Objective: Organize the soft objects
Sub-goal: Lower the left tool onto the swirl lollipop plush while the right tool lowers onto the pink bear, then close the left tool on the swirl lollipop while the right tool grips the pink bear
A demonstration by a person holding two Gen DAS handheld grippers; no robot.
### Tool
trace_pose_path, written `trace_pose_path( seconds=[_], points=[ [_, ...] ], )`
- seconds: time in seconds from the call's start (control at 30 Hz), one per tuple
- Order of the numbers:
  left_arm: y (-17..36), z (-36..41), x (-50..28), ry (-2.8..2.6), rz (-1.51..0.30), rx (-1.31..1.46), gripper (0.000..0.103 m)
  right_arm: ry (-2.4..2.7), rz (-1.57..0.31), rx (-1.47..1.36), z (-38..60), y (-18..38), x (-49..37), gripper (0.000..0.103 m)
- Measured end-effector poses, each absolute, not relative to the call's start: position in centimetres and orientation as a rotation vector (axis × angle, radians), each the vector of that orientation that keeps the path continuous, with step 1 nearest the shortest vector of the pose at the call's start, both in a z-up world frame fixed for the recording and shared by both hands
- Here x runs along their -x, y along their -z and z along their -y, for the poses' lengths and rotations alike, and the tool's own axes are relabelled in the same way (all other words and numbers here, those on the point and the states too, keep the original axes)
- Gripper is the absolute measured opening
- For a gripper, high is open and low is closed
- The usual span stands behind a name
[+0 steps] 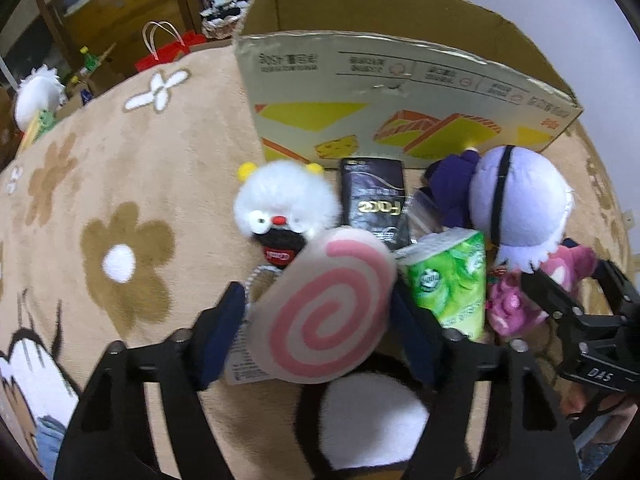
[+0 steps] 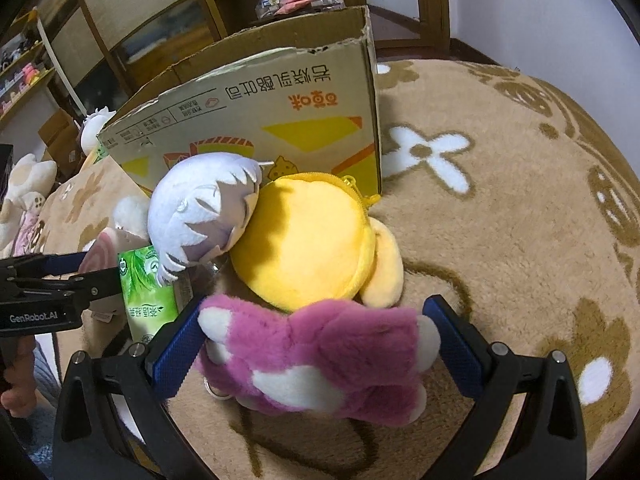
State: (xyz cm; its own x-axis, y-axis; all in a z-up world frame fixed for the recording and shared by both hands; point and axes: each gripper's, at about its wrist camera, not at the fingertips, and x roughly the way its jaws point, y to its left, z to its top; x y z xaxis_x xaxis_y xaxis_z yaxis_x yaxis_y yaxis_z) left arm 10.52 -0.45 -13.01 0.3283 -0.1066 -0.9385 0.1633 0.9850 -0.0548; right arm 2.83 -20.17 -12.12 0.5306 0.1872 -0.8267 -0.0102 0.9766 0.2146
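The pink-swirl plush (image 1: 324,308), a flat round cushion with a spiral on its face, sits between the two blue pads of the left gripper (image 1: 318,320). The left pad (image 1: 224,332) lies against its edge and the right pad is at its other side, so the jaws are about half open and closed on this plush. The gripper points steeply down to the beige flower rug (image 1: 120,184).

Just beyond its tips lies a white fluffy toy (image 1: 286,200) with yellow ears, and next to it a dark packet (image 1: 374,196). To the right of the tips stands a green tissue pack (image 1: 450,280), touching the swirl plush.

The right gripper (image 2: 316,340) also tilts downward. Its jaws stand wide, and a magenta plush (image 2: 320,352) lies across the gap between them. The left pad (image 2: 180,344) touches its paw; the right pad (image 2: 452,344) is just beside its other end, and I cannot tell if it presses.

Past this plush lies a yellow round plush (image 2: 304,240), and a lavender-haired doll (image 2: 200,212) leans on it. Behind all stands an open cardboard box (image 2: 256,120). At the left edge of the right camera view some fingers (image 2: 16,388) hold the other gripper's handle.
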Motion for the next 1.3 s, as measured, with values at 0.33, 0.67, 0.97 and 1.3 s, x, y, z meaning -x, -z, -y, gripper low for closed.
trace_pose_path(
  seconds=[0.33,0.67,0.97,1.3],
  points=[
    [12.9,0.6,-10.3,0.189,-1.218,-0.041,0.046,-0.157,-1.044,-0.259,20.5,12.9,-3.0,0.103],
    [13.2,0.2,-10.4,0.180,-1.217,-0.009,0.035,-0.172,-1.049,-0.272,20.2,13.2,-3.1,0.103],
    [11.9,0.3,-9.3,0.174,-1.178,-0.010,0.033,-0.162,-1.003,-0.261,20.5,12.0,-2.0,0.101],
    [10.2,0.4,-7.4,0.154,-1.108,-0.017,0.033,-0.136,-0.908,-0.273,21.3,9.6,-0.9,0.098]
  ],
)
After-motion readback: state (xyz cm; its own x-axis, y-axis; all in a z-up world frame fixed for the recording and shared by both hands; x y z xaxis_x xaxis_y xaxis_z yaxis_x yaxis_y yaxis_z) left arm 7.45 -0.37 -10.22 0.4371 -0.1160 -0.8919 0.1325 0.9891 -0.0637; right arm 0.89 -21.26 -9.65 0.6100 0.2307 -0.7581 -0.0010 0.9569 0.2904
